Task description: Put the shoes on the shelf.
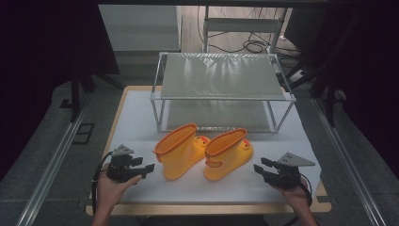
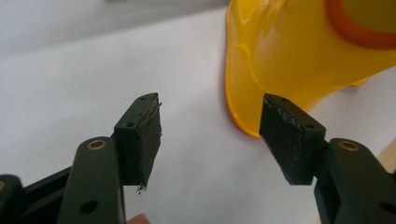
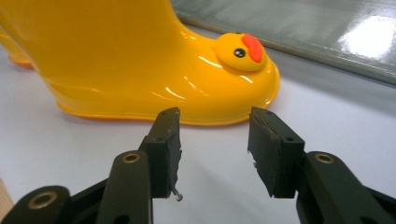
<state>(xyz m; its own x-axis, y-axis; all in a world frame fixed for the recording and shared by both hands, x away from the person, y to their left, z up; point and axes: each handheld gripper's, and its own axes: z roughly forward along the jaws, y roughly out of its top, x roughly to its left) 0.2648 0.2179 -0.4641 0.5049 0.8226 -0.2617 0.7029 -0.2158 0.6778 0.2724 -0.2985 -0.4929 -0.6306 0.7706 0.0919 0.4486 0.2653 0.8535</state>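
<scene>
Two glossy yellow boots [image 1: 181, 150] [image 1: 227, 154] with orange rims, each bearing a yellow duck face with an orange beak [image 3: 239, 51], stand on a white bench [image 1: 141, 113], black tongs at eight o'clock [image 1: 147, 167] and four o'clock [image 1: 261, 167].

The high view looks forward and down over the whole white table [image 1: 141, 117]; both gripper views sit low and close, each facing a yellow boot [image 2: 289, 60] seen from above too

Left boot's [image 2: 299, 60] top and toe beyond the left gripper view's edge.
</scene>
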